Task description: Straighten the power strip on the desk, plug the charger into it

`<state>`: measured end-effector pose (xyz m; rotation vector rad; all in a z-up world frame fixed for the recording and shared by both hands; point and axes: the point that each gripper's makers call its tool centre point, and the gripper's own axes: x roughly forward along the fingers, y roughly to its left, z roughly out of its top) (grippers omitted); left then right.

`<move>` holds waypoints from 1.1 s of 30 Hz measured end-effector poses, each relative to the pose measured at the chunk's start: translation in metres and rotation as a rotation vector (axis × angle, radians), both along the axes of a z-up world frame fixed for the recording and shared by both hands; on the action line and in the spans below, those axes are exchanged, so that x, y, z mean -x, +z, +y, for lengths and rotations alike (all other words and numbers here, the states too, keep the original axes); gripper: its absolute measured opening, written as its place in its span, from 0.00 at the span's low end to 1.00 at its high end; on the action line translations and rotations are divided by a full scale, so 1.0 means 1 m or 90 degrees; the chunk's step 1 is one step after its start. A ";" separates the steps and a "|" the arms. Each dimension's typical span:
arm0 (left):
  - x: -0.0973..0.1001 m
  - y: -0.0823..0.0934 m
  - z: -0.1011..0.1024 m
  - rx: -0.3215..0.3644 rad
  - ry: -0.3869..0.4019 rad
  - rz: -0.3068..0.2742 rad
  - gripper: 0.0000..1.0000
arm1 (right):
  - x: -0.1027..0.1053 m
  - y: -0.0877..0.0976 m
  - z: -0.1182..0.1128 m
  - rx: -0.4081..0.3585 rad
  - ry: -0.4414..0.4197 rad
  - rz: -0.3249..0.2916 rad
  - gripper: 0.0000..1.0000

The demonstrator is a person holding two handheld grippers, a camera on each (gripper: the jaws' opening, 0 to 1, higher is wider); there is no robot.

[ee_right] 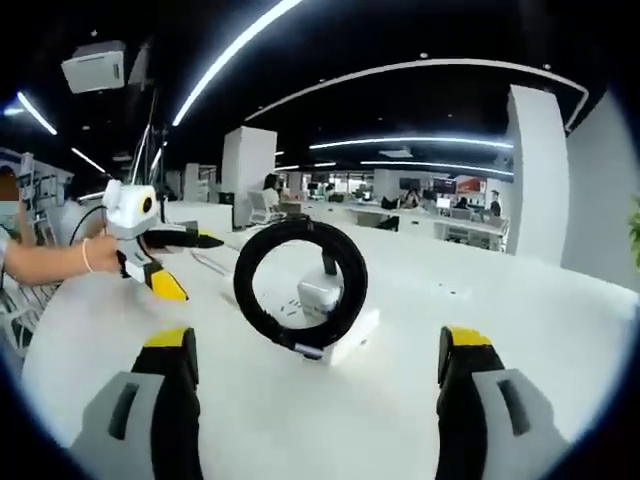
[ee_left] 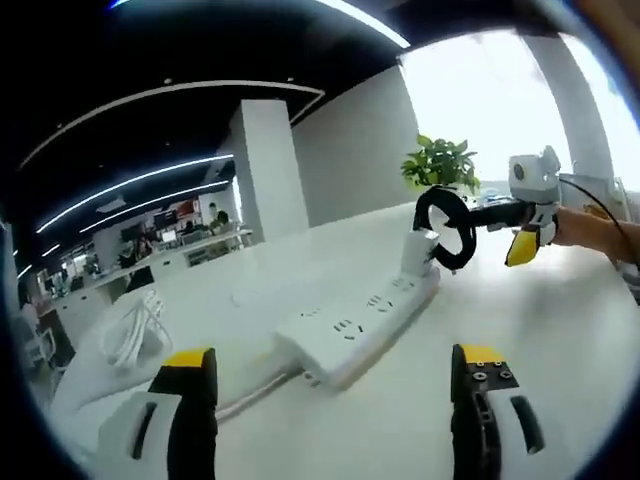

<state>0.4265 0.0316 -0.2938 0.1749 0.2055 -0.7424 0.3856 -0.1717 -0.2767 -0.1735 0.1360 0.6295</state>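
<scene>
Left gripper view
Left hand-held gripper (ee_left: 335,385): jaws apart, released.
Power strip (ee_left: 357,322): white, flat on the white surface (ee_left: 540,330).
Charger (ee_left: 420,248): white, upright at the strip's far end, black cable coil (ee_left: 445,228) beside it.
Right hand-held gripper (ee_left: 520,225): state cannot be told.
Writing: none legible.

Right gripper view
Right hand-held gripper (ee_right: 312,370): jaws apart, released.
Charger (ee_right: 320,295): on power strip (ee_right: 350,335), seen through cable coil (ee_right: 300,285).

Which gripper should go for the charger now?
The right gripper: its open fingers frame the charger close ahead on the power strip; the left gripper sits back at its opposite end.
</scene>
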 end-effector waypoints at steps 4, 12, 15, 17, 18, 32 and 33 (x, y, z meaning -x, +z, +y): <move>0.006 0.017 0.002 0.105 0.023 0.029 0.99 | 0.009 0.010 -0.006 -0.058 -0.031 -0.002 0.98; 0.016 0.051 0.025 0.229 0.074 0.014 0.99 | 0.023 0.037 -0.029 -0.089 -0.086 -0.058 0.90; 0.022 0.057 0.033 0.231 0.091 -0.004 0.99 | 0.030 0.043 -0.033 -0.087 -0.093 -0.068 0.91; 0.029 0.059 0.037 0.232 0.097 -0.011 0.99 | 0.035 0.044 -0.033 -0.082 -0.096 -0.071 0.94; 0.032 0.060 0.038 0.231 0.100 -0.013 0.99 | 0.037 0.044 -0.033 -0.078 -0.096 -0.071 0.95; 0.075 0.062 0.038 0.181 0.095 -0.030 0.99 | 0.075 0.049 -0.035 -0.058 -0.100 -0.074 1.00; 0.078 0.062 0.037 0.179 0.091 -0.029 0.99 | 0.077 0.050 -0.036 -0.058 -0.102 -0.076 1.00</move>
